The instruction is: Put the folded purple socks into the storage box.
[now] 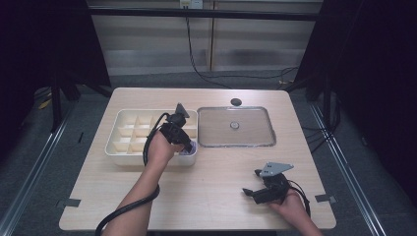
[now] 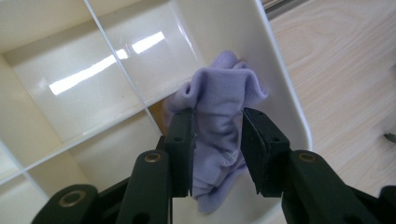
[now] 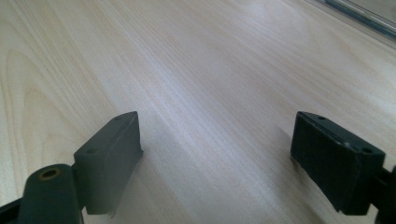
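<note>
Purple cloth (image 2: 219, 116) sits in the tray's (image 2: 280, 93) corner cell, centre frame, between the left gripper's (image 2: 217, 140) loosened pads, probably to store it. Right gripper (image 3: 215, 154) rests wide, empty, over the bench (image 3: 210, 70).

A recording lab: black curtains (image 1: 44, 44) flank a pale wooden table (image 1: 206, 196), metal floor rails (image 1: 29, 172) run alongside, a cable (image 1: 196, 64) trails beyond it.

Wooden table (image 1: 206, 187) with divided box (image 1: 129, 132), tray (image 1: 235, 128).
</note>
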Demonstrator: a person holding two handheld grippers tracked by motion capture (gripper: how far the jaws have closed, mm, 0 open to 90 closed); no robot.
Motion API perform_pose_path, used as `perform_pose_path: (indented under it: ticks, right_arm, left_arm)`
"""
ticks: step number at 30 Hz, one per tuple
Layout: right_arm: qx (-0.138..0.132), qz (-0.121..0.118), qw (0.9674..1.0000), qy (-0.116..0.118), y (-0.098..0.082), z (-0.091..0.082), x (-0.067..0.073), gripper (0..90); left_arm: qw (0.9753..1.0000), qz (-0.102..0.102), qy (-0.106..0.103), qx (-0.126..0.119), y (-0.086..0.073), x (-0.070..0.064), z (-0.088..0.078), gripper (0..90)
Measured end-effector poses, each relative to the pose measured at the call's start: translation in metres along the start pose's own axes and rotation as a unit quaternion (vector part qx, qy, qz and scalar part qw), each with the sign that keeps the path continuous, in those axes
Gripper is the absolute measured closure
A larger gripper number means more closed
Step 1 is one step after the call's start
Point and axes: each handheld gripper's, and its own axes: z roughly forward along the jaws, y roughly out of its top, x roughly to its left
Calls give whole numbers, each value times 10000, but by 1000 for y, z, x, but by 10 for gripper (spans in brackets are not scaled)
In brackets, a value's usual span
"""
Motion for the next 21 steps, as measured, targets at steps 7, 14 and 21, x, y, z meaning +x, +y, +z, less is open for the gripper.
perform_pose_path:
  ticks: [7,14,21]
  right_arm:
    - [0,4,10000,-2,0,0,0,157]
    - [-6,13,10000,-2,0,0,0,157]
    - [-5,14,10000,-2,0,0,0,157]
  left_arm:
    - [10000,47,-11,-11,3,0,-9,667]
    - [10000,50,-54,5,7,0,-15,723]
    - [9999,90,-45,-9,11,-1,-19,889]
